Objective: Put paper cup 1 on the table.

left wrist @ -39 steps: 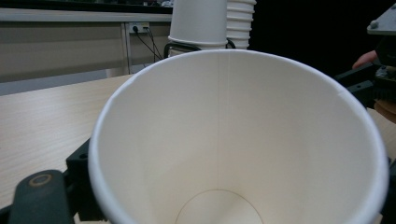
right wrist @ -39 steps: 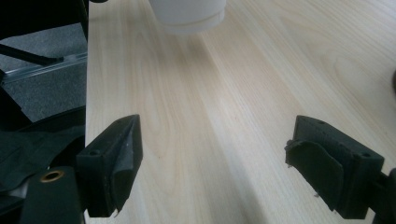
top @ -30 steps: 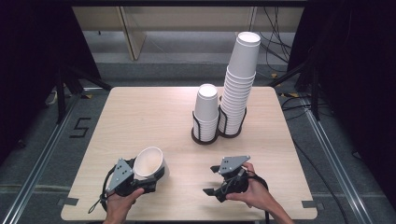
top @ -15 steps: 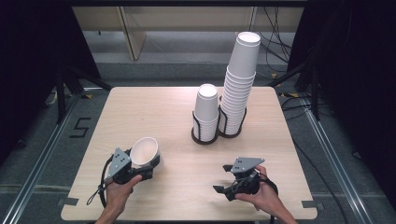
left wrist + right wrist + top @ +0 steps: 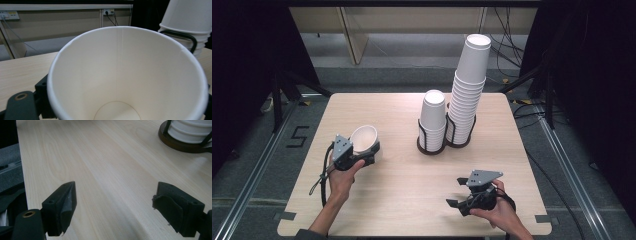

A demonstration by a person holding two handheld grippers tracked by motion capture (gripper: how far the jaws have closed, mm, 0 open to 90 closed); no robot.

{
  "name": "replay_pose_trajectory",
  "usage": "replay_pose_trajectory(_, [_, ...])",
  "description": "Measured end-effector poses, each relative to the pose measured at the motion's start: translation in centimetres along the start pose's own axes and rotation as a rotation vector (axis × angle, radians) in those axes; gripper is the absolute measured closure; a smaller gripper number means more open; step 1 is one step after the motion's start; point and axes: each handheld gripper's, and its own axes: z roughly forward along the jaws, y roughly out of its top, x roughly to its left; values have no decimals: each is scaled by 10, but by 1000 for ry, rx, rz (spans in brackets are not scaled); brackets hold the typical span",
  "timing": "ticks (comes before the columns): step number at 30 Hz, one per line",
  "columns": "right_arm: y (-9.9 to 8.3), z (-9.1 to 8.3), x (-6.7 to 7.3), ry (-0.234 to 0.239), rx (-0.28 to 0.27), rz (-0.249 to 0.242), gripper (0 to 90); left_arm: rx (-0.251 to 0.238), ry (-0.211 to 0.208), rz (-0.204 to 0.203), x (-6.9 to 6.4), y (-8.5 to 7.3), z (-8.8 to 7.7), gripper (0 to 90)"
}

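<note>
My left gripper (image 5: 364, 150) is shut on a single white paper cup (image 5: 363, 138), held tilted over the left part of the table. The cup's open mouth (image 5: 127, 75) faces the left gripper view's camera. My right gripper (image 5: 456, 194) rests open near the table's front right, pointing left, with bare wood between its fingertips (image 5: 63, 207). Two stacks of white cups stand in black wire holders at the table's far middle: a short stack (image 5: 433, 116) and, to its right, a tall stack (image 5: 468, 80).
The light wooden table (image 5: 402, 165) has open room between the two grippers. The short stack's dark holder base (image 5: 178, 143) lies ahead and to the right of my right gripper. Black stands and cables flank the table on the floor.
My left gripper has carried the cup leftward and a little farther from the front edge. My right gripper has slid right and back toward the front edge, staying open.
</note>
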Motion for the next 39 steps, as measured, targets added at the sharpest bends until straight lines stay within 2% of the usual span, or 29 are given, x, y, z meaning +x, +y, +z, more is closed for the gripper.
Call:
replay_pose_trajectory(2, [0,0,0,7,5,14,188,12,15,24,5,2,8,134])
replay_pose_trajectory(7, [-2,1,1,5,5,13,188,25,57,36,19,7,25,134])
replay_pose_trajectory(8, [-2,1,0,1,8,-3,188,30,63,36,21,7,28,134])
replay_pose_trajectory(9, [-2,2,2,6,13,12,188,32,69,41,24,7,30,134])
replay_pose_trajectory(13, [-3,4,3,10,20,3,189,38,98,9,34,7,39,134])
replay_pose_trajectory(17, [-2,3,2,10,23,11,189,48,122,15,41,7,48,134])
replay_pose_trajectory(20, [-3,3,2,11,21,7,190,47,123,2,42,7,53,134])
replay_pose_trajectory(21, [-3,3,2,10,17,-5,190,54,124,7,43,8,54,134])
replay_pose_trajectory(26, [-2,4,2,15,18,-2,190,78,151,30,46,5,66,132])
replay_pose_trajectory(28, [-2,3,2,19,22,15,190,79,152,16,48,5,71,132])
replay_pose_trajectory(33, [-3,4,3,29,25,28,190,92,159,18,50,1,80,130])
replay_pose_trajectory(35, [-4,5,1,31,24,4,190,94,151,6,49,-1,82,127])
replay_pose_trajectory(39, [-3,5,2,31,22,9,190,86,150,1,48,-5,87,122])
